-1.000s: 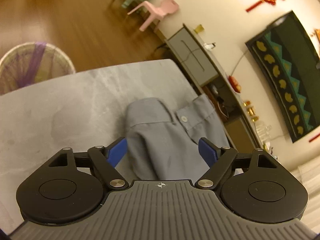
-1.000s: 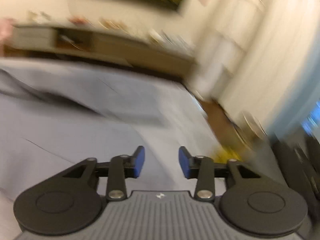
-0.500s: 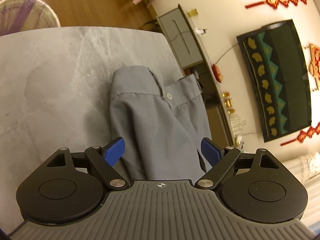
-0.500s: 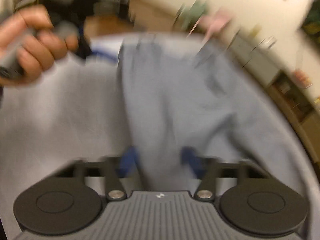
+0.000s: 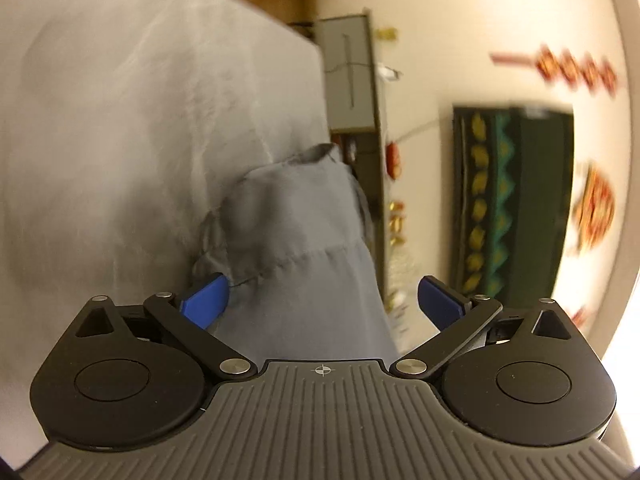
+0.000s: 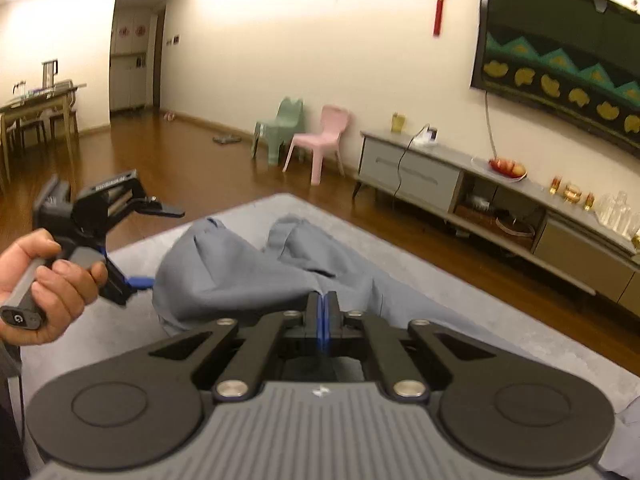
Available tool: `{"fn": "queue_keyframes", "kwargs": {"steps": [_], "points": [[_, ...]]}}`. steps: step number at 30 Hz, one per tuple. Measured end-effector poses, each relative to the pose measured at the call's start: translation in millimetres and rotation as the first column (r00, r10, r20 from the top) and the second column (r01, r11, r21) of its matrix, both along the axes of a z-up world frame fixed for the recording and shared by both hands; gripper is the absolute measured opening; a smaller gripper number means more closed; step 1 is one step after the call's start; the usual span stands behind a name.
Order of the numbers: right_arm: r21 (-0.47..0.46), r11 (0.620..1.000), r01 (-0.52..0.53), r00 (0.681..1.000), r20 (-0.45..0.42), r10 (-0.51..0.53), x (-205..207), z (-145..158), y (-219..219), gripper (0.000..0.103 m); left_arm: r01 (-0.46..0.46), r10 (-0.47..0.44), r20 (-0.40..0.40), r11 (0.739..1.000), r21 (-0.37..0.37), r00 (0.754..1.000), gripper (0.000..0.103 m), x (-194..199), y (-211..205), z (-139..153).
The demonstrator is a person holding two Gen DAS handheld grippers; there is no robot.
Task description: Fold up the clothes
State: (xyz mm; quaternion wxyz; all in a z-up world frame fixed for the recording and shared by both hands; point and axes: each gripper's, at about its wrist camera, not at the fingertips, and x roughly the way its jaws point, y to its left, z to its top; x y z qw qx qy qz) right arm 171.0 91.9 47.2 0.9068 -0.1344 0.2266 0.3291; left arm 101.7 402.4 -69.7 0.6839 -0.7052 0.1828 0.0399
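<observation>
- Swinging across the table since a second ago, the right gripper [image 6: 323, 312] now faces the far wall with its blue pads pressed together, pinching a fold of the grey garment [image 6: 248, 268] that was not between them before; the left gripper [image 5: 323, 300] has rolled and dipped toward the cloth, and its jaws are opening, with the garment's stitched edge lying between the spread pads but not pressed by them.
- On the grey table [image 6: 400, 252] the garment lies as a loose, bunched heap, its near edge lifted into the right gripper's pinch and its left end just beside the left gripper, which a person's hand [image 6: 48, 280] holds by the handle.
- Judged from the heap, the fold is at an early stage: the cloth needs spreading flat before any crease is worth making.
- Done well, the right gripper keeps its pinch firm and pulls level, not up, so the fabric slides rather than balloons.
- For its part, the left gripper should take the seam line deep between its fingers [image 5: 206, 302] before it closes, not just the frayed corner.
- One likely risk is a thin pinch slipping once both grippers draw apart.
- Behind the table, the pink chair [image 6: 320, 140] and low cabinet [image 6: 412, 168] stand well apart.
</observation>
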Motion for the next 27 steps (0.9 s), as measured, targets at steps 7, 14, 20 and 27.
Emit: {"fn": "queue_keyframes", "kwargs": {"steps": [7, 14, 20, 27], "points": [[0.083, 0.995, 0.049, 0.999, -0.012, -0.048, 22, 11, -55, 0.001, 0.022, -0.022, -0.008, 1.000, -0.001, 1.000, 0.091, -12, -22, 12], [0.200, 0.975, 0.091, 0.995, -0.069, -0.079, 41, 16, -79, 0.001, -0.003, 0.004, -0.069, 1.000, 0.013, 0.998, 0.091, -13, -34, 6], [0.226, 0.965, 0.129, 0.991, -0.074, -0.116, 49, 9, -98, 0.001, -0.131, 0.152, 0.028, 0.920, -0.370, 0.988, 0.091, -37, -44, -17], [0.265, 0.951, 0.159, 0.987, -0.079, -0.143, 52, 13, -114, 0.001, -0.225, 0.172, -0.145, 0.751, -0.621, 0.974, 0.091, -18, -70, -50]]}}
